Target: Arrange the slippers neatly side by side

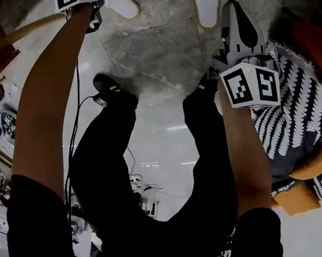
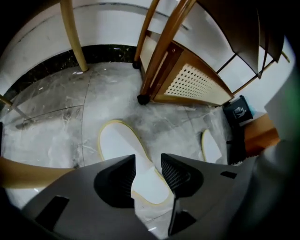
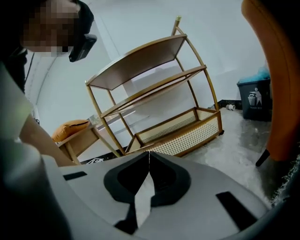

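My left claw point(image 2: 147, 161) is released, its jaws spread and pointing steeply down over the near slipper point(image 2: 117, 145), a flat white one with a pale yellow edge. The slipper shows in the gap, but the pads do not press on it. My right claw point(image 3: 149, 157) is clenched on nothing and aimed out across the room.

What worries me is that the slipper looks thin and soft and lies flat on a hard, glossy floor. If I close too high I catch nothing. If I close off-centre I may pinch only the rim, so it folds or skids away. The second slipper point(image 2: 211, 146) lies well apart to the right, near a dark bin, so the 2 could end up askew if I drag 1 without matching its heading.

The grey veined marble floor point(image 2: 56, 117) reflects light and looks slick. Beyond the slippers stands a curved wooden rack point(image 2: 187, 79) with a cane-panelled base, its feet on the floor. Behind it a black skirting point(image 2: 47, 70) runs under a white wall.
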`<state>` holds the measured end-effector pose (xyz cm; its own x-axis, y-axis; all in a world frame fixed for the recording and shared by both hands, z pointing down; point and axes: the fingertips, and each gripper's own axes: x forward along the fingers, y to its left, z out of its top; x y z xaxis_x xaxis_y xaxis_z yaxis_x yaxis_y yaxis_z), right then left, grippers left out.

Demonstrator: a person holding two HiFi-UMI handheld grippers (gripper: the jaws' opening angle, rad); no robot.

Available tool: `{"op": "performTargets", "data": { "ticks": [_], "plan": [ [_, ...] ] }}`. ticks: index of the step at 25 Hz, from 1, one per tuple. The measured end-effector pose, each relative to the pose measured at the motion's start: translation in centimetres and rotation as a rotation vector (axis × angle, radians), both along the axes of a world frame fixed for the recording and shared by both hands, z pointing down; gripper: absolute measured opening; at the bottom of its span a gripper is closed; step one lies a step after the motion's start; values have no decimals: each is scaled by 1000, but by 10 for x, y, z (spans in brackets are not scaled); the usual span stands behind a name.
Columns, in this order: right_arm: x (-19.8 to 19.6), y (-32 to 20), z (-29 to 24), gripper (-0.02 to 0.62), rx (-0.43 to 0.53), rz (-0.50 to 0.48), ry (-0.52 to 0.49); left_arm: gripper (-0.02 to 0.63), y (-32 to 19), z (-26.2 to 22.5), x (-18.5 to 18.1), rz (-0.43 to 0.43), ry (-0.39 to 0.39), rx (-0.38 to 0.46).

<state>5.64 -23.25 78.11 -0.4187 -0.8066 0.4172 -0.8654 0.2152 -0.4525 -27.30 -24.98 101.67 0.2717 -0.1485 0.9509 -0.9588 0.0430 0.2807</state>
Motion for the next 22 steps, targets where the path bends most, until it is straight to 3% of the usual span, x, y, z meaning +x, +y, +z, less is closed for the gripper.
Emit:
{"op": "performTargets", "data": {
  "ticks": [7,8,9,10,12,22],
  "plan": [
    [-12,-18,-2,32,66,-28,0,186,-4,39,-12,-24,-70,-44],
    [-10,-18,-1,32,65,-23,1,165,-5,41,-14,-23,-86,-47],
    [-8,-17,0,32,61,-18,3,86,-5,42,-17,-20,-106,-50],
    [-7,-15,2,32,55,-14,6,53,-4,42,-20,-13,-125,-53],
    [-5,-10,4,32,44,-15,14,34,-1,39,-23,-13,-137,-52],
    [2,9,-25,32,0,-40,19,25,17,-14,8,-151,14,-36]
  ]
}}
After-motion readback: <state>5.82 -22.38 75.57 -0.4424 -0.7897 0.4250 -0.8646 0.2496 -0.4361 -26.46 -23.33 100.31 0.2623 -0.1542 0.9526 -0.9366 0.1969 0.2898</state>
